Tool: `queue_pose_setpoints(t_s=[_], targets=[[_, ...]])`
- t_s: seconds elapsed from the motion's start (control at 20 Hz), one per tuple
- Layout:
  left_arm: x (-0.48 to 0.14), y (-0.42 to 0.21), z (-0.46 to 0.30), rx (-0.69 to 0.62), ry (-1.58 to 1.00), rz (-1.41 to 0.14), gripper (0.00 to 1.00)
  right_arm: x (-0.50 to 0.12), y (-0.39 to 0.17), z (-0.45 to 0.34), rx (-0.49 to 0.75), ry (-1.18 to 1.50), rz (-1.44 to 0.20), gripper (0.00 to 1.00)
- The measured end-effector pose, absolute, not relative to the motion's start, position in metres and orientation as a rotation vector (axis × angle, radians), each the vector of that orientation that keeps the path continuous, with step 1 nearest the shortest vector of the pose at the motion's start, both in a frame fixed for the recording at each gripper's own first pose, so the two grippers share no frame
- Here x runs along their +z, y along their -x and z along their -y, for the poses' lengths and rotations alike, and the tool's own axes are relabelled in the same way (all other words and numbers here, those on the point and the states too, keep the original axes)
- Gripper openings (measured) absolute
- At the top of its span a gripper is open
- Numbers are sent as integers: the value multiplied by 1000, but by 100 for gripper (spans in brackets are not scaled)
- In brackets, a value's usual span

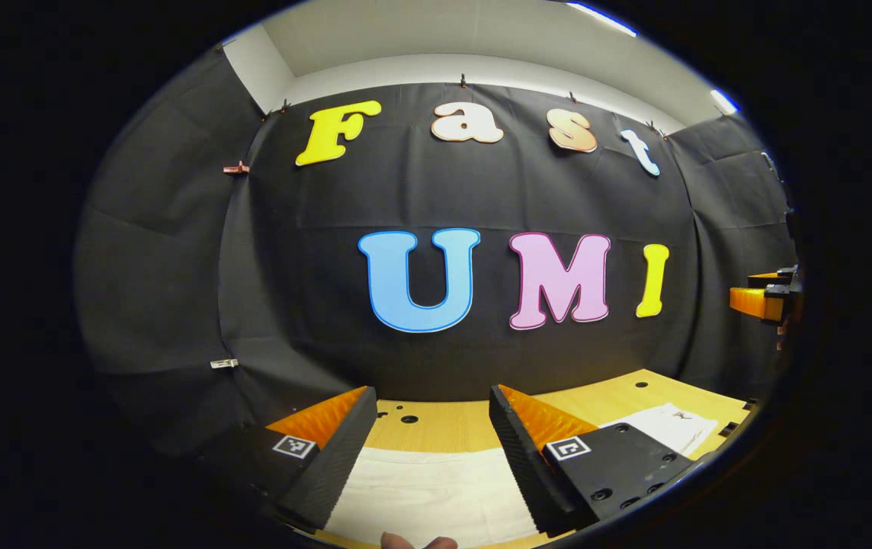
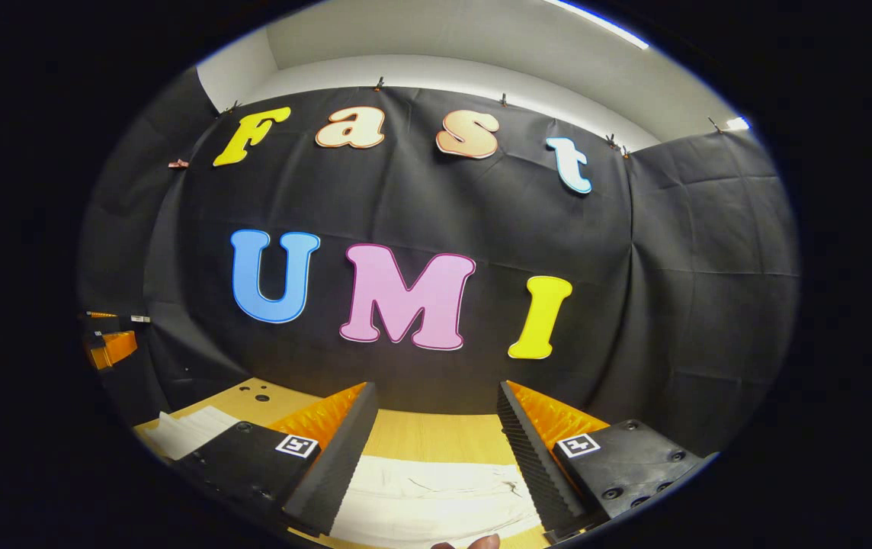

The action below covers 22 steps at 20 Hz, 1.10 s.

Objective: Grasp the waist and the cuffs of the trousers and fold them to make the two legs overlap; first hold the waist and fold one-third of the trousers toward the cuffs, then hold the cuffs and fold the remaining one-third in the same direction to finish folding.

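Left gripper (image 1: pixel 430 457) and right gripper (image 2: pixel 432 454) are held open above white trousers (image 2: pixel 436 496) at six o'clock; waist and cuffs must be grasped next, it seems.

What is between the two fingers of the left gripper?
White trousers on the wooden table show in the gap, untouched by the open left gripper, in the left gripper view.

Both tongs (image 1: pixel 430 435) (image 2: pixel 436 435) hang with jaws apart above the white trousers (image 1: pixel 428 492); bare tabletop (image 1: pixel 444 423) runs ahead to the cloth wall (image 1: pixel 482 198).
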<state>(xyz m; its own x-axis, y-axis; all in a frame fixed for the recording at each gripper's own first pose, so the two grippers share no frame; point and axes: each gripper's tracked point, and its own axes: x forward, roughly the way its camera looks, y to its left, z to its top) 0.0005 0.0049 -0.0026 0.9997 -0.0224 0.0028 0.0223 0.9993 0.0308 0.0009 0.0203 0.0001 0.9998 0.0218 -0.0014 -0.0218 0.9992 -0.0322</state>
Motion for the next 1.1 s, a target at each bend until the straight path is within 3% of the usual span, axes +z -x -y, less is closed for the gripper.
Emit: queue_pose_setpoints(t_s=[0.2, 0.4, 0.65, 0.8, 1.1], targets=[[-10, -2, -14, -22, -93, -6, 94, -2, 0, -20, 15, 39, -6, 97], [-46, -10, -44, -61, -460, -48, 96, -7, 4, -13, -3, 60, -20, 97], [-133, -4, -48, -279, -913, -150, 96, -14, 12, 0, -30, 100, -38, 97], [-202, 16, -51, -426, -974, -273, 95, -18, 19, 10, -53, 109, -52, 98], [-319, 45, -88, -554, -1186, -522, 95, -23, 32, 23, -88, 123, -70, 98]])
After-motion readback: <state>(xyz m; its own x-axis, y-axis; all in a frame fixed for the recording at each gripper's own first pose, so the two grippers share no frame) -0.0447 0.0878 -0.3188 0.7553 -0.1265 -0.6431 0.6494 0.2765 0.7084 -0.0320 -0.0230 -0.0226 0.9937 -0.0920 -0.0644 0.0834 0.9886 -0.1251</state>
